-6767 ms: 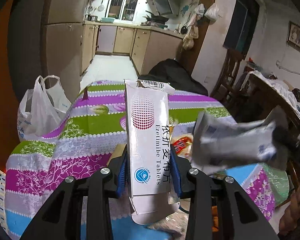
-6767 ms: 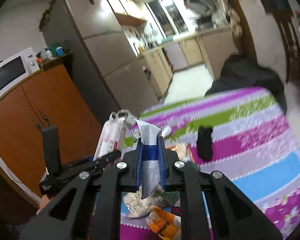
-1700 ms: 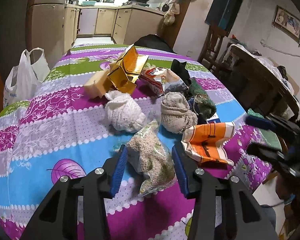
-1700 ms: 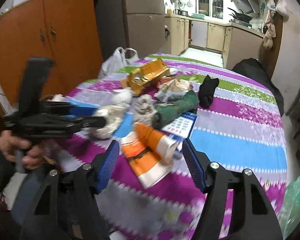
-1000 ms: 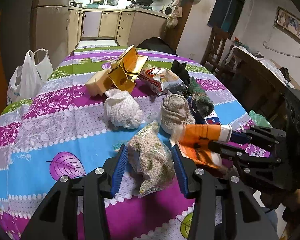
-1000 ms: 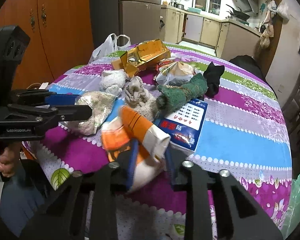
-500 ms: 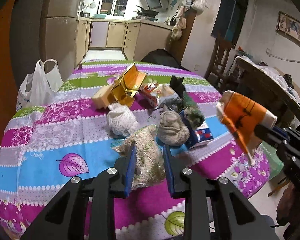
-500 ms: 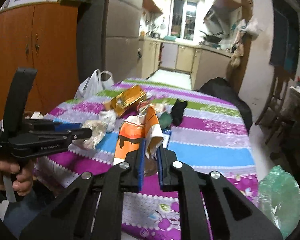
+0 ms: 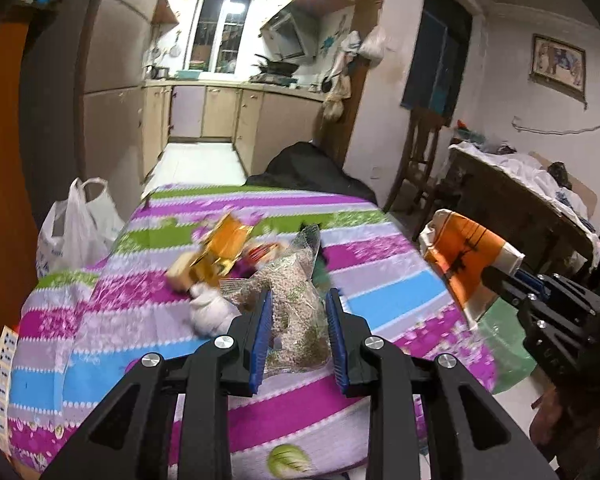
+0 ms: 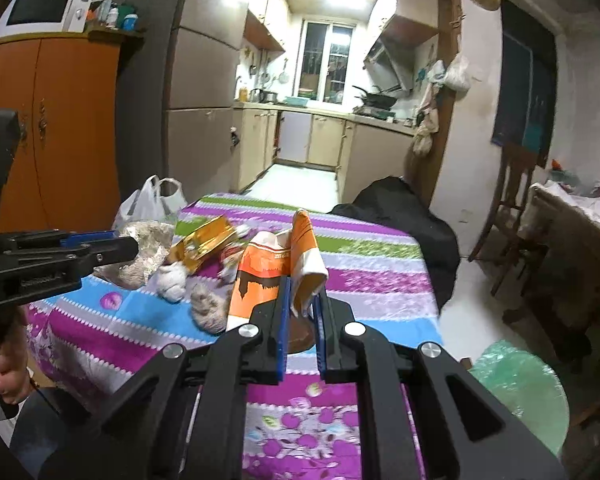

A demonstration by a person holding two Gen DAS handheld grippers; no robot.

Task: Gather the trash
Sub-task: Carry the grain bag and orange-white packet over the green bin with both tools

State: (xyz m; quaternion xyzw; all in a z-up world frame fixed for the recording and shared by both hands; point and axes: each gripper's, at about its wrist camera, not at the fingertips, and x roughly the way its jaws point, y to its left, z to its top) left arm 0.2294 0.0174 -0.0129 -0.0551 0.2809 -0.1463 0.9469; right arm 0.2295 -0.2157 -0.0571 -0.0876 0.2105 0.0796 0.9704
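My left gripper (image 9: 298,302) is shut on a clear plastic bag of grain (image 9: 296,280) and holds it up above the striped tablecloth (image 9: 380,284). My right gripper (image 10: 302,288) is shut on an orange and white wrapper (image 10: 274,268), also lifted off the table. In the left wrist view the orange wrapper (image 9: 466,258) and the right gripper (image 9: 500,276) show at the right. In the right wrist view the left gripper (image 10: 128,246) with the grain bag (image 10: 144,250) shows at the left, a hand (image 10: 4,368) below it.
On the table lie a gold box (image 9: 220,254), a white cloth wad (image 9: 210,314), a beige wad (image 10: 208,306) and a red snack packet (image 9: 262,250). A white plastic bag (image 9: 74,226) hangs at the table's left. A green bag (image 10: 516,388) stands on the floor at the right.
Both grippers closed on their items and rose from the table: the left lifted the grain bag, the right lifted the orange wrapper. Both views now tilt up toward the kitchen.
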